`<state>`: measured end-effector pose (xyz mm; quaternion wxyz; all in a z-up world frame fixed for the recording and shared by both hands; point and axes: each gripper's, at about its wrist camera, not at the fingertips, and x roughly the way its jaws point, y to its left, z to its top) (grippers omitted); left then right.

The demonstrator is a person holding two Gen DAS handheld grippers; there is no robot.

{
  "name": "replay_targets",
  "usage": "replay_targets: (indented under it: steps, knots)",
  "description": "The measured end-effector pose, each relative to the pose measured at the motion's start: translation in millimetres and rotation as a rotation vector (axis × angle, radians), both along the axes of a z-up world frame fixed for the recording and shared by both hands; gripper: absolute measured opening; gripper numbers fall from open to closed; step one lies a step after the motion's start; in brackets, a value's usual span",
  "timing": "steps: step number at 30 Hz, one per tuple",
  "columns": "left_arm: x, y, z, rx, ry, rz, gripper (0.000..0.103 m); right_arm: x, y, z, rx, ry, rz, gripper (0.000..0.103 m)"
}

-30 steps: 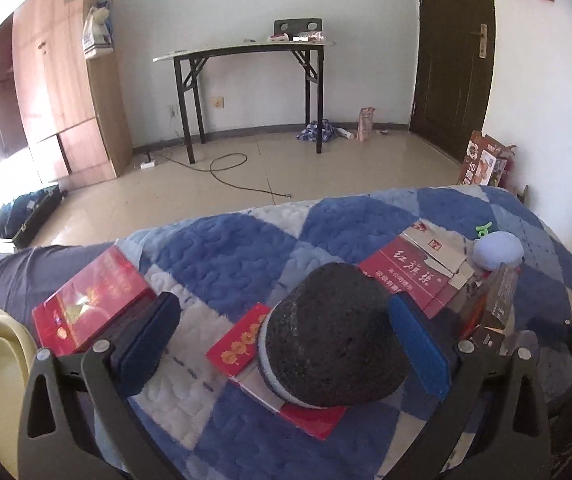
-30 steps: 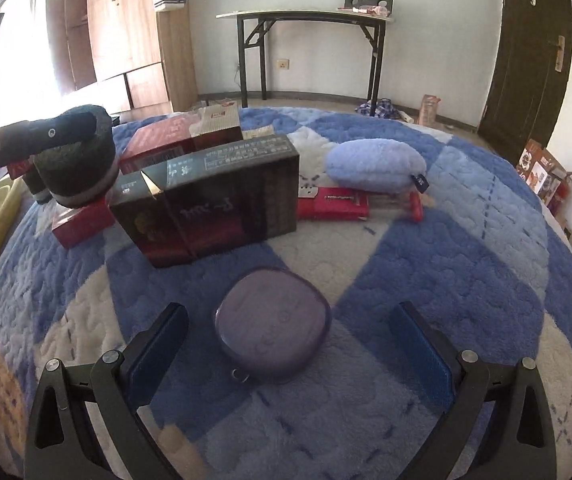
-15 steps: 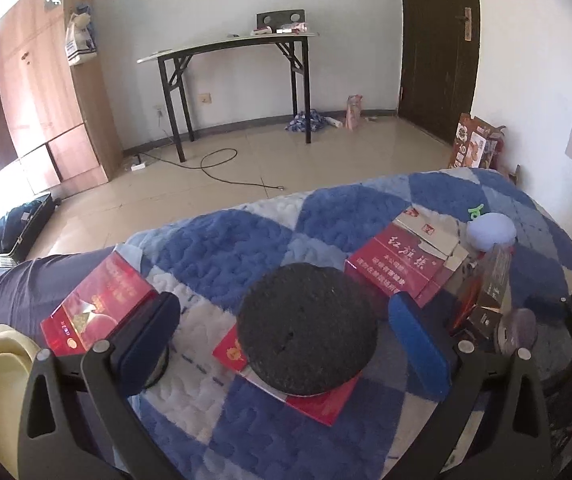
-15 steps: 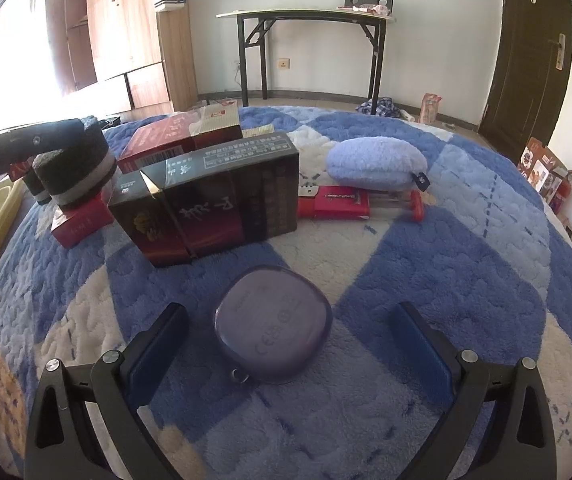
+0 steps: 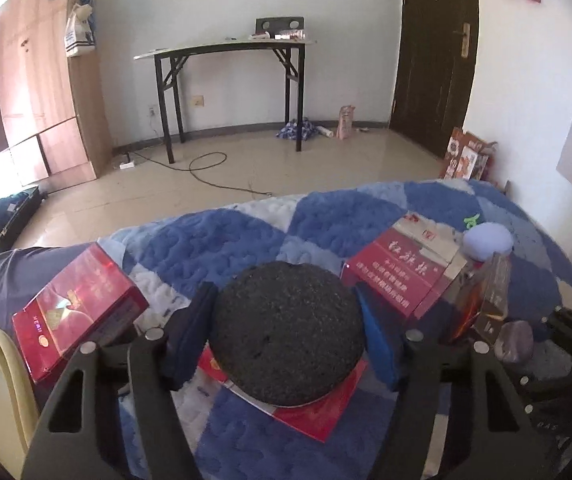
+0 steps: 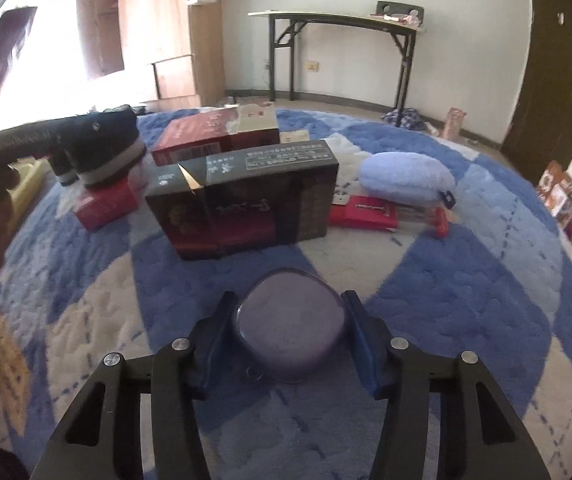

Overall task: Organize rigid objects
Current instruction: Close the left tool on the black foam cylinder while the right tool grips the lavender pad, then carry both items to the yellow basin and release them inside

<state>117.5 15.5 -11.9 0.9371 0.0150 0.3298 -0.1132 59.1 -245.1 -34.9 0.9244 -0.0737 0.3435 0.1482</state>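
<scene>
On blanket (image 6: 466, 300), jaws just closed (both grippers), gripping items.

A dark round sponge (image 5: 288, 332) sits on a flat red box (image 5: 318, 412); a purple case (image 6: 290, 328) lies nearby.

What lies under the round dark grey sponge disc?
The round dark grey sponge disc rests on a flat red box on the blue quilt; the box's covered middle cannot be seen.
</scene>
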Motion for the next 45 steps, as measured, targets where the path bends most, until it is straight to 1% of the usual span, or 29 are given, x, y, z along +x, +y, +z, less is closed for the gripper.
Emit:
replay_targets:
  steps: [2,4,5,7,8,9,11,12,13,14,15,17,18,19,21,22,24,26,28,31,32,35,38,39,41,42,43,44,45]
  knots:
    - [-4,3,8,-0.031,-0.001,-0.002,0.068,-1,-2,2,0.034,0.007,0.033,0.051]
    - [-17,9,31,-0.042,-0.055,-0.009,0.068,-4,-6,10,0.079,-0.009,0.078,0.051]
    - [-30,16,50,-0.047,-0.106,0.004,0.068,-8,-8,15,0.095,-0.035,0.095,0.051]
    - [-50,31,75,-0.061,-0.165,0.025,0.068,-18,-12,27,0.138,-0.101,0.141,0.051]
    - [-66,44,91,-0.060,-0.202,0.043,0.068,-28,-14,37,0.188,-0.155,0.186,0.051]
    - [-78,54,100,-0.043,-0.224,0.050,0.068,-35,-14,42,0.212,-0.181,0.218,0.051]
    - [-115,89,120,0.045,-0.273,0.103,0.068,-54,-5,60,0.244,-0.242,0.317,0.051]
    - [-125,105,124,0.070,-0.271,0.132,0.068,-63,2,68,0.256,-0.261,0.361,0.051]
    - [-140,135,128,0.098,-0.253,0.179,0.068,-68,7,72,0.262,-0.268,0.399,0.051]
    - [-148,156,129,0.114,-0.239,0.217,0.068,-75,24,82,0.254,-0.278,0.480,0.051]
    - [-154,184,128,0.131,-0.212,0.267,0.068,-78,37,86,0.242,-0.282,0.527,0.051]
    - [-156,221,118,0.141,-0.143,0.319,0.068,-78,71,94,0.239,-0.249,0.661,0.051]
    - [-154,248,107,0.141,-0.100,0.369,0.068,-74,101,96,0.247,-0.211,0.751,0.051]
    - [-152,260,100,0.147,-0.081,0.396,0.068,-71,117,96,0.248,-0.197,0.786,0.051]
    - [-144,291,78,0.152,-0.034,0.457,0.068,-61,177,92,0.213,-0.166,0.893,0.051]
    - [-137,308,65,0.124,-0.009,0.478,0.068,-59,194,90,0.192,-0.165,0.912,0.051]
    - [-125,329,44,0.061,0.038,0.491,0.068,-46,253,78,0.154,-0.105,0.983,0.051]
    - [-108,338,22,0.093,0.069,0.503,0.068,-40,289,70,0.141,-0.059,1.018,0.051]
    - [-97,344,9,0.113,0.093,0.510,0.068,-30,328,56,0.070,-0.020,1.028,0.051]
    - [-85,353,-10,0.084,0.130,0.516,0.068,-22,364,34,-0.026,0.063,1.044,0.051]
    - [-82,355,-15,0.077,0.144,0.517,0.068,-20,375,22,-0.081,0.097,1.037,0.051]
    - [-78,357,-18,0.055,0.159,0.507,0.068,-22,398,3,-0.188,0.108,1.036,0.051]
    - [-75,357,-20,0.063,0.191,0.507,0.070,-26,415,-7,-0.242,0.094,1.026,0.051]
    - [-74,356,-21,0.061,0.202,0.506,0.072,-25,417,-8,-0.241,0.081,1.028,0.051]
    - [-78,355,-19,0.050,0.189,0.502,0.079,-22,421,-8,-0.225,0.087,1.032,0.052]
    - [-83,354,-12,0.042,0.161,0.509,0.082,-22,420,-8,-0.224,0.076,1.027,0.054]
    - [-86,352,-6,0.037,0.142,0.500,0.087,-22,413,-5,-0.207,0.059,1.014,0.068]
    - [-91,345,7,0.042,0.113,0.483,0.091,-29,405,1,-0.183,0.044,1.006,0.089]
    - [-97,337,25,0.055,0.067,0.476,0.100,-30,394,13,-0.109,0.005,1.002,0.097]
